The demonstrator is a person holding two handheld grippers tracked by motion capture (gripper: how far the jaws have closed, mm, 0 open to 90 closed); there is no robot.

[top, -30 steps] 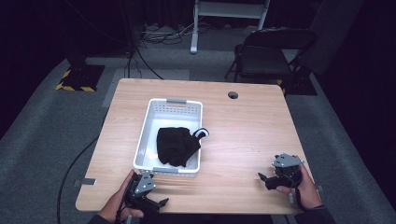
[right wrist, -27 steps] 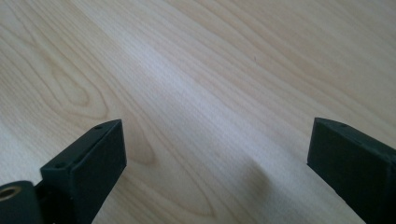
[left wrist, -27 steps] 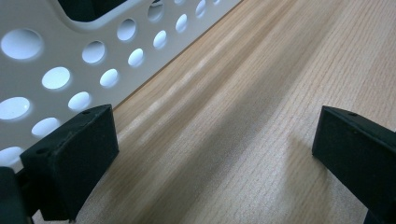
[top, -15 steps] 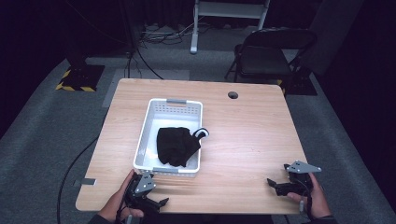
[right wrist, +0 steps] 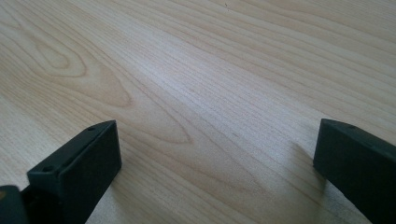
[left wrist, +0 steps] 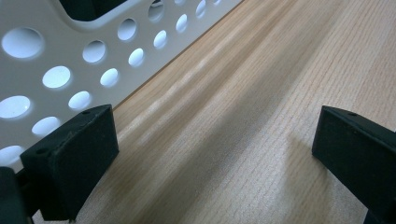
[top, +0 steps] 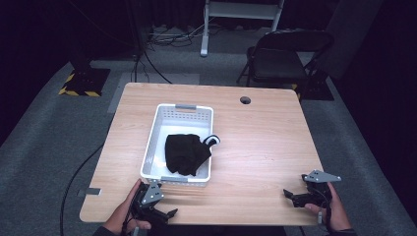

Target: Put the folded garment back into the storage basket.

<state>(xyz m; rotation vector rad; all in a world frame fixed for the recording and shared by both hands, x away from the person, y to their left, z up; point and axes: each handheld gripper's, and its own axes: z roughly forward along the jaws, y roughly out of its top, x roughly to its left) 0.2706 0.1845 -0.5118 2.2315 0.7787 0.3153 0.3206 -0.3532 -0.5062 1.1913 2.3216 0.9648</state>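
Resting low at the near edge of the wooden table, both grippers sit with their jaws spread apart and nothing between them. The left gripper lies at the near left corner, held by the person's left hand, just in front of the short near wall of a white basket; in the left gripper view its two black jaws stand wide apart over bare wood, and the basket's wall with its round holes runs close beside the left-hand jaw. The right gripper sits at the near right corner, well apart from the basket, gripped by the right hand, with a grey three-cornered plate on top. Its jaws have just been opening, and in the right gripper view they stand far apart above plain wood grain, holding nothing. A black garment lies bunched inside the basket, filling its nearer half, with a small white-edged loop of it draped at the basket's right rim. The far half of the basket shows its bare white floor. Neither gripper touches the garment. Beyond the table, on the grey floor, stands a dark folding chair, and cables trail across the carpet near the far left.
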